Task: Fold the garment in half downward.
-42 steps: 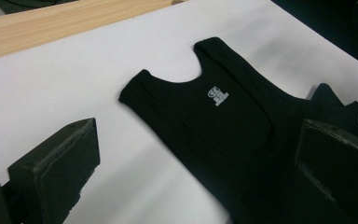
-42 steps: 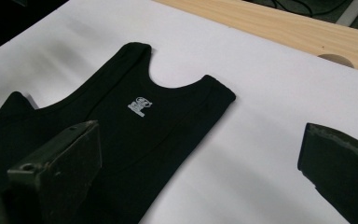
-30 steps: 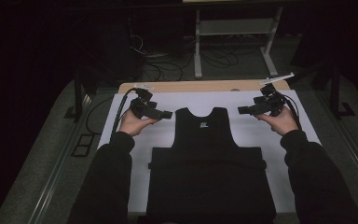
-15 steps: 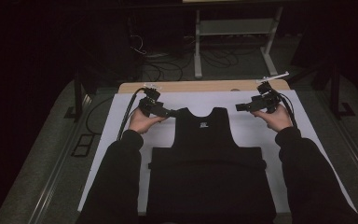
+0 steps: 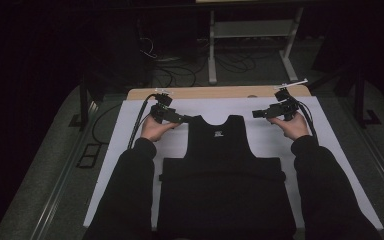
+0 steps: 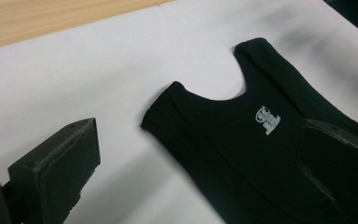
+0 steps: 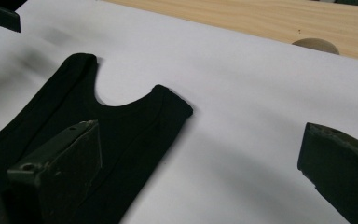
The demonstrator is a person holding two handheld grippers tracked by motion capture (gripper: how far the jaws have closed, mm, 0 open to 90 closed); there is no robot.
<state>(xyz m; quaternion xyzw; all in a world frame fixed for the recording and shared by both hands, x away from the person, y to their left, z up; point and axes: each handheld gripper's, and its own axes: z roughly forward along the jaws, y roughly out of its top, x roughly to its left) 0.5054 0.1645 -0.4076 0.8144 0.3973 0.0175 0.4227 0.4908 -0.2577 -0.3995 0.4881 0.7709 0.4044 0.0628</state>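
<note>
A black sleeveless top (image 5: 222, 170) lies flat on a white sheet (image 5: 130, 165), neck toward the far edge, with a white logo (image 6: 266, 119) below the neckline. My left gripper (image 5: 184, 119) hovers at its left shoulder strap (image 6: 168, 105), jaws wide open around the strap, nothing held. My right gripper (image 5: 256, 114) is open beside the right shoulder strap (image 7: 170, 105), a little apart from it. In the left gripper view the left gripper (image 6: 198, 133) spans the strap. In the right gripper view the right gripper (image 7: 200, 130) has one jaw over the cloth and one over the sheet.
The sheet covers most of the table; a strip of bare wood (image 5: 220, 92) shows along the far edge, with a round mark (image 7: 315, 45) in it. Beyond the table stand a white frame (image 5: 212, 50) and loose cables (image 5: 170, 60) on the floor.
Both grippers have drifted inward toward the top's shoulder straps, the left one farther. The top has not moved.
</note>
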